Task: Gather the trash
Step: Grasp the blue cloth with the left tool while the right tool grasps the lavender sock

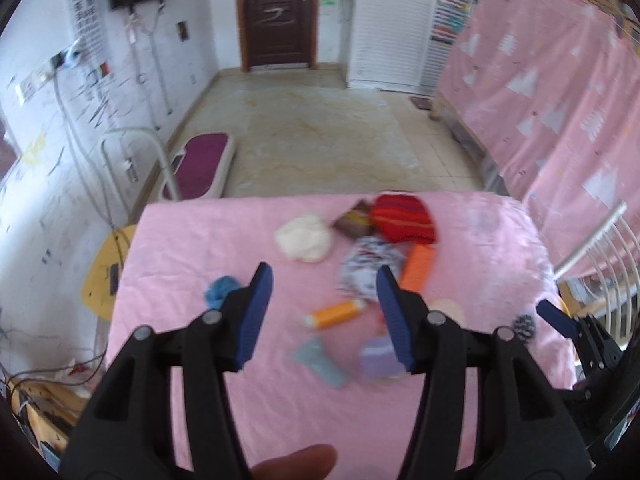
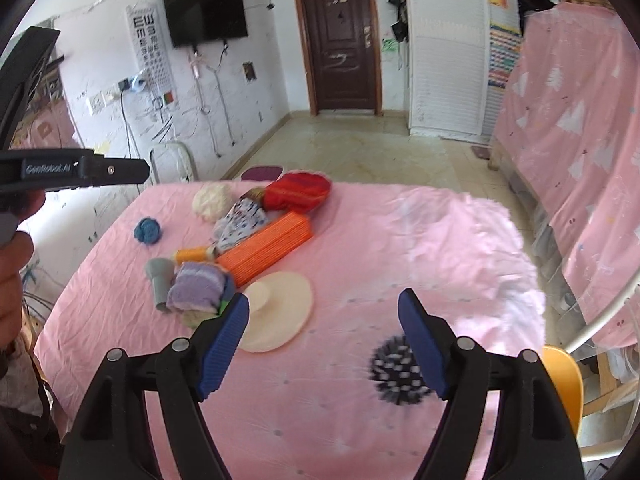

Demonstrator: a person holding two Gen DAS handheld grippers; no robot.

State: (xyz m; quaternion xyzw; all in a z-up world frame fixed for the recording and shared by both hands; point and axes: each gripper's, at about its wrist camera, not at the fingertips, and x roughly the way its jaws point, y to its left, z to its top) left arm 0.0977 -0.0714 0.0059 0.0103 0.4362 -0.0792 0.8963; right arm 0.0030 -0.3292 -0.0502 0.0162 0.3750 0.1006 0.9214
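Your left view is motion-blurred: grey cup [image 1: 318, 362] and purple cloth [image 1: 378, 358] smear together. Right finger [image 2: 422, 346] half-covers the checkered ball [image 2: 394, 374]. Yellow chair [image 2: 564, 380] cut by frame edge.

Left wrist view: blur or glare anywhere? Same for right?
Left wrist view: motion blur smears the orange bottle and purple cloth. Right wrist view: sharper, though the checkered ball is smeared and glare washes out the pink sheet.

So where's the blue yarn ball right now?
In the right wrist view, the blue yarn ball lies alone on the pink sheet's left side, left of the cream ball.
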